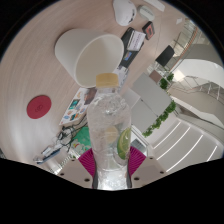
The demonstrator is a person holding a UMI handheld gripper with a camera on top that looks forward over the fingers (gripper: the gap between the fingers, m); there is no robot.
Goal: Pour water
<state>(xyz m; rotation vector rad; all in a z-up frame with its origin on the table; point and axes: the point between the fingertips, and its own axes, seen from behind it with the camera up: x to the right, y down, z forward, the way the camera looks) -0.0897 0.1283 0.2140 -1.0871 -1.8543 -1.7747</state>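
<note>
- Gripper [108, 168]: clenched on a clear plastic water bottle [108, 125], cap still on.
- White cup [88, 50]: just beyond the bottle's top.
- Judgement: grasp done; uncapping and pouring remain.

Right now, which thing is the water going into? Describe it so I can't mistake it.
Start at the pale round table. Just beyond the clear plastic bottle, which the gripper clamps in its jaws, stands a wide white paper cup, its open mouth facing the bottle's cap. Unlike the flat red disc to its side, it is tall, hollow and white.
</note>
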